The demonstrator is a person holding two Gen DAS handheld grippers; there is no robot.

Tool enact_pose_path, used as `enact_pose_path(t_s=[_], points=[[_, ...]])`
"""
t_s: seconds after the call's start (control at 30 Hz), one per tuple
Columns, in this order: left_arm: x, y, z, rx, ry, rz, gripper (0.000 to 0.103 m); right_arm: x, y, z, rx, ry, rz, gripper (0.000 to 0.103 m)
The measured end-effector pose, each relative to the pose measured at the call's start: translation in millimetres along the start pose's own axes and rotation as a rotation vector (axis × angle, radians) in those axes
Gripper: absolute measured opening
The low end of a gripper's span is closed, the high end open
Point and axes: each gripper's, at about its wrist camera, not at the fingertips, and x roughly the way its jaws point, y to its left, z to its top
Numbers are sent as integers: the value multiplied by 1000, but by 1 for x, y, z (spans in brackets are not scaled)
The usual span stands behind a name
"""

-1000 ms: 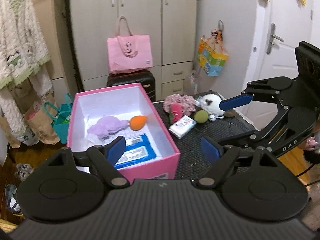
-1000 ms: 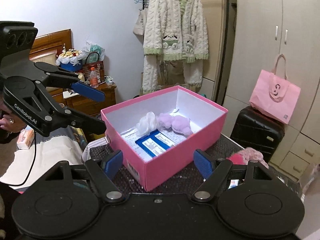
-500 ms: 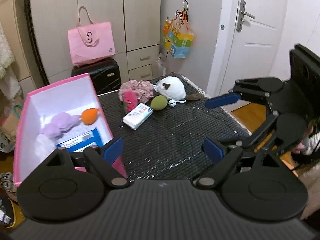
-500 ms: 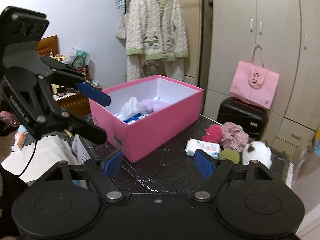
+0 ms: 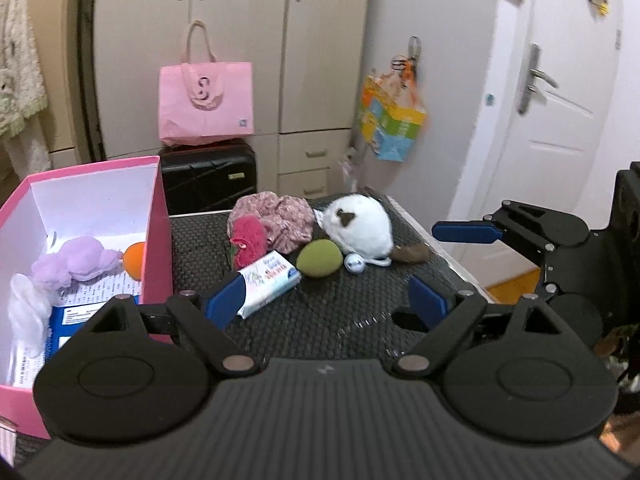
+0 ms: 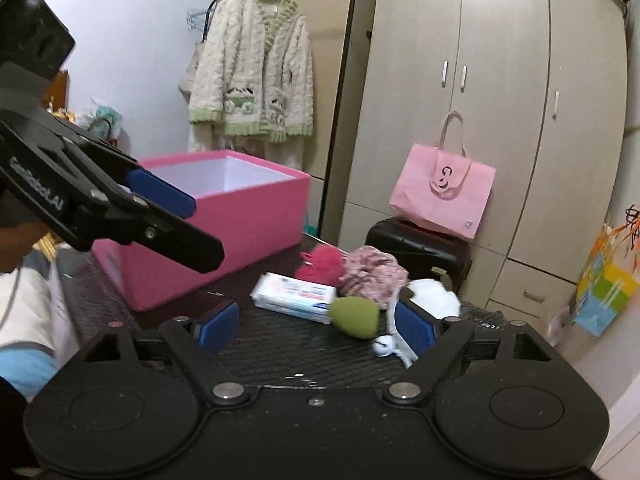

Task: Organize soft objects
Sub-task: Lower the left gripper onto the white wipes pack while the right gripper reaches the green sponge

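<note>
A pink box (image 5: 158,216) (image 6: 248,216) stands on the black mat at the left. It holds a purple plush (image 5: 76,262), an orange sponge (image 5: 134,260), a white puff (image 5: 26,308) and a blue pack (image 5: 66,320). On the mat lie a tissue pack (image 5: 270,282) (image 6: 294,296), a green sponge (image 5: 319,258) (image 6: 354,317), a red fuzzy item (image 5: 249,240) (image 6: 322,266), a pink floral cloth (image 5: 280,216) (image 6: 372,274) and a white plush (image 5: 358,228) (image 6: 434,298). My left gripper (image 5: 326,300) is open and empty before the tissue pack. My right gripper (image 6: 316,326) is open and empty near the green sponge.
The black mat (image 5: 340,320) covers a table whose right edge drops to the floor. Behind stand a black suitcase (image 5: 208,178) with a pink tote bag (image 5: 206,102), a wardrobe (image 6: 500,100) and a door (image 5: 560,120). A cream cardigan (image 6: 250,80) hangs on a rack.
Both grippers have swung away from the box toward the loose items on the mat. The right gripper has come lower and closer to the green sponge. Both stay open.
</note>
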Motion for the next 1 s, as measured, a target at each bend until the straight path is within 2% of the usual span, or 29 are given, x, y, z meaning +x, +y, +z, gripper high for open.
enact_pose_path(t_s=[0.13, 0.23, 0.3, 0.37, 0.43, 0.57, 0.63, 0.73, 0.83, 1.0], points=[[32, -4, -4, -33, -4, 82, 87, 27, -18, -2, -29, 24, 0, 88], [53, -6, -8, -34, -37, 159, 87, 50, -31, 0, -21, 88, 47, 88], [63, -6, -10, -23, -65, 202, 87, 61, -38, -2, -14, 97, 75, 88], [73, -5, -12, -20, -73, 251, 87, 73, -40, -3, -34, 109, 116, 88], [84, -2, -12, -18, -61, 283, 86, 85, -37, -4, -67, 124, 112, 88], [109, 5, -7, -54, 1, 310, 86, 106, -32, -7, -115, 147, 107, 86], [124, 6, -3, -52, 35, 324, 86, 114, -29, -8, -129, 150, 105, 79], [133, 16, -5, -91, 61, 347, 86, 120, -26, -11, -154, 147, 89, 79], [136, 29, -9, -167, 71, 332, 86, 121, -23, -15, -172, 138, 105, 79], [141, 33, -12, -204, 61, 332, 87, 127, -31, -15, -139, 141, 99, 72]])
